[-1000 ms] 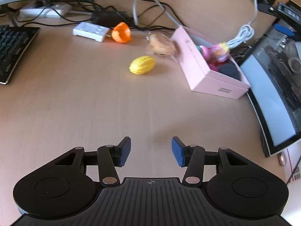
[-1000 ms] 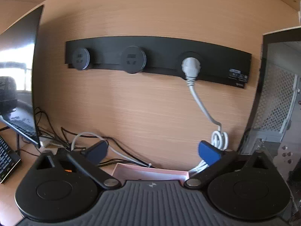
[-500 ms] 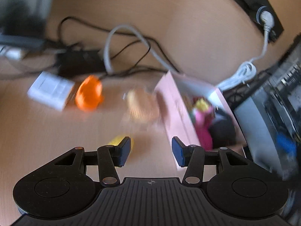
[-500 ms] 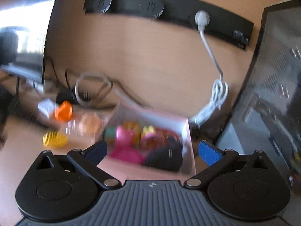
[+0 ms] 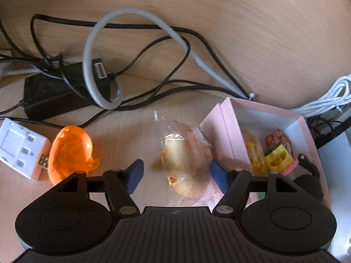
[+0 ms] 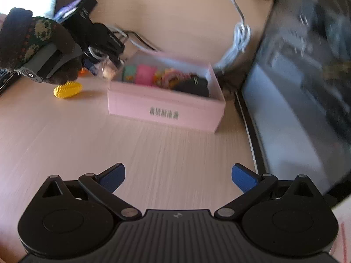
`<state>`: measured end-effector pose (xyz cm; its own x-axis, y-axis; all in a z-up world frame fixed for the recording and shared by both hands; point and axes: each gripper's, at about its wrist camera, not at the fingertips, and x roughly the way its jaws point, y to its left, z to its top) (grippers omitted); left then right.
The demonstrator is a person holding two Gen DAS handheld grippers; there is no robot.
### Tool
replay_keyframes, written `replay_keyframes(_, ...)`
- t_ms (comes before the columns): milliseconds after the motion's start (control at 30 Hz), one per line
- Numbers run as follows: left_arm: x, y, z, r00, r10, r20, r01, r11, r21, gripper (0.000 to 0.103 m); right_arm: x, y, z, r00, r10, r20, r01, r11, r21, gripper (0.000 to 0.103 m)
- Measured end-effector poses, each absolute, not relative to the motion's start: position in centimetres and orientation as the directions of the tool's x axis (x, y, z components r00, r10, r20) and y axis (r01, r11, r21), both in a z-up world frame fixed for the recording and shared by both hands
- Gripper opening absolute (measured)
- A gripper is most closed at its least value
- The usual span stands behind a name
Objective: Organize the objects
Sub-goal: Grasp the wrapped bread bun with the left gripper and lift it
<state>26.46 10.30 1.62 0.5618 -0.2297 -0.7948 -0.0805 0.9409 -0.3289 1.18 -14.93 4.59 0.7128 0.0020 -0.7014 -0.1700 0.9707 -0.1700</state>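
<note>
A wrapped bread snack in clear plastic (image 5: 186, 157) lies on the desk against the left wall of a pink box (image 5: 228, 131). My left gripper (image 5: 176, 175) is open, its blue pads on either side of the snack, not closed on it. The pink box (image 6: 166, 107) holds several toys and small items. An orange toy (image 5: 69, 151) lies left of the snack. A yellow ridged toy (image 6: 68, 89) lies left of the box in the right wrist view. My right gripper (image 6: 177, 178) is open and empty above bare desk in front of the box.
A white adapter (image 5: 18, 146), a black power brick (image 5: 57, 89) and tangled cables (image 5: 136, 50) lie behind the toys by the wall. A monitor (image 6: 307, 70) stands right of the box. A coiled white cable (image 6: 241, 35) lies behind the box.
My left gripper moved forward across the desk and now straddles the wrapped snack. My right gripper tilted down from the wall to face the desk and the box.
</note>
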Motion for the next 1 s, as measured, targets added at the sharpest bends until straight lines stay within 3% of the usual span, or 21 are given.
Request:
replay_keyframes(33,26.3,10.3,1.7,0.57,-0.246,-0.784,-0.067,0.937,-0.342,0.048,1.3,-15.0,4.3,0.702,0.007,-0.713,-0.168,0.973,-0.155,0.103)
replay_keyframes(67,26.1,10.3,1.9,0.578,-0.262,-0.773,-0.053,0.933,-0.356,0.045,1.4,-15.0,4.1,0.694,0.016,-0.72,-0.169,0.975,-0.141,0.103)
replay_keyframes(200,24.4,10.4,3.0,0.581,-0.217,-0.784,-0.044,0.954,-0.297,0.043,2.1,-14.2,3.4,0.683,0.054,-0.728,-0.207,0.971,-0.122,0.103)
replay_keyframes(467,13.3,15.8,5.8,0.64,-0.292,-0.711,-0.034,0.914,-0.405,0.042,4.8,-9.9,3.0,0.66,0.191,-0.727,-0.37,0.924,-0.093,0.103)
replay_keyframes(867,-3.1,25.9,4.5,0.632,-0.108,-0.768,-0.37,0.828,-0.421,0.042,13.1,4.2,5.2,0.643,0.448,-0.621,-0.626,0.775,-0.09,0.103)
replay_keyframes(1000,-6.4,27.9,5.2,0.641,-0.075,-0.764,-0.406,0.811,-0.42,0.042,16.4,11.2,4.4,0.622,0.494,-0.607,-0.707,0.688,-0.166,0.092)
